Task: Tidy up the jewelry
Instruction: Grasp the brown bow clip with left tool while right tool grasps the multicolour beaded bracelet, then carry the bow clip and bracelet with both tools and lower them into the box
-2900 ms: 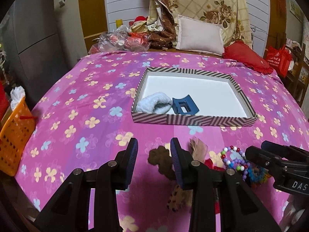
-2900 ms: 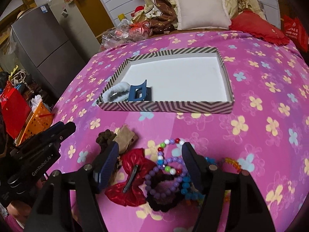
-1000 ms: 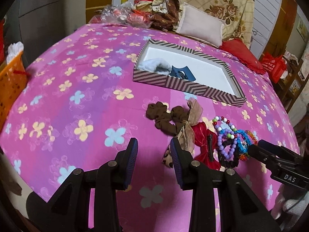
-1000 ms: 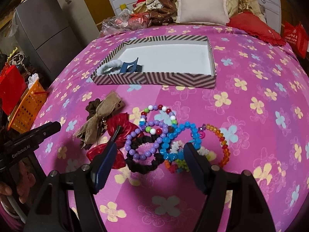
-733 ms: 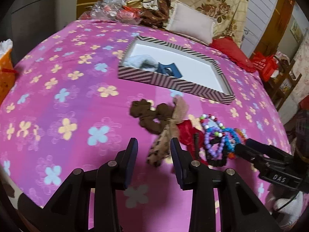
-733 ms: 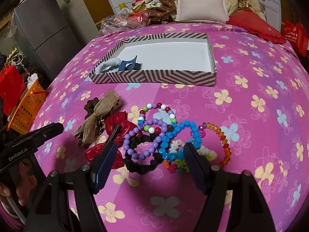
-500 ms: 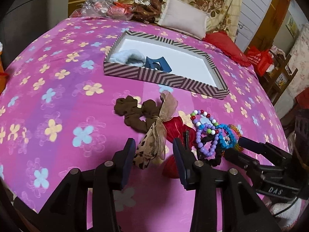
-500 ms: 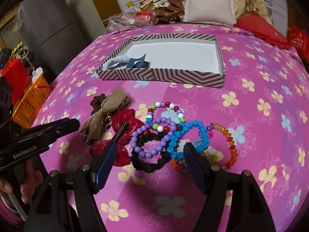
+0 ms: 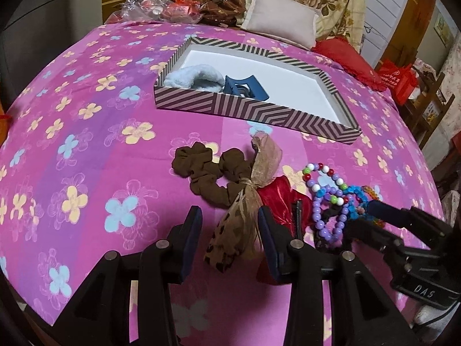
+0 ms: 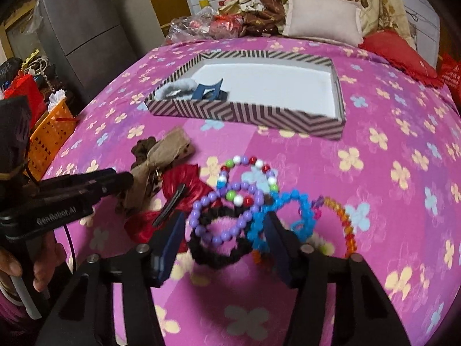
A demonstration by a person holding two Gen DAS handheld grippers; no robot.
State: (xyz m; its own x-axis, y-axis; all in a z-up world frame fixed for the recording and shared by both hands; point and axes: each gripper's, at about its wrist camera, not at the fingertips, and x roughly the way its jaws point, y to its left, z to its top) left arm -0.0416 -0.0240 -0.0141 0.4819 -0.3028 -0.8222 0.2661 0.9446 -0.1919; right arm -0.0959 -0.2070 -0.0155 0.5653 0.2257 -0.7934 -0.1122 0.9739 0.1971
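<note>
A striped box (image 9: pixel 253 112) (image 10: pixel 245 112) on the pink bedspread holds a pale blue fluffy scrunchie (image 9: pixel 193 77) and a blue claw clip (image 9: pixel 245 86). In front of it lie a brown scrunchie (image 9: pixel 207 173), a tan leopard bow (image 9: pixel 245 213), a red bow clip (image 9: pixel 282 199) and a heap of bead bracelets (image 10: pixel 239 201). My left gripper (image 9: pixel 229 230) is open with the tan bow's tail between its fingers. My right gripper (image 10: pixel 223 230) is open around the purple bead bracelet (image 10: pixel 222 225) and black scrunchie (image 10: pixel 219 250).
Pillows (image 9: pixel 276 20) and bagged clutter (image 9: pixel 155 5) sit at the bed's far end. An orange basket (image 10: pixel 49 132) and a grey fridge (image 10: pixel 83 28) stand to the left of the bed. A red bag (image 9: pixel 400 77) and a wooden shelf stand on the right.
Both grippers have moved forward and down onto the heap. The left now straddles the tan bow. The right has narrowed around the purple bracelet and black scrunchie.
</note>
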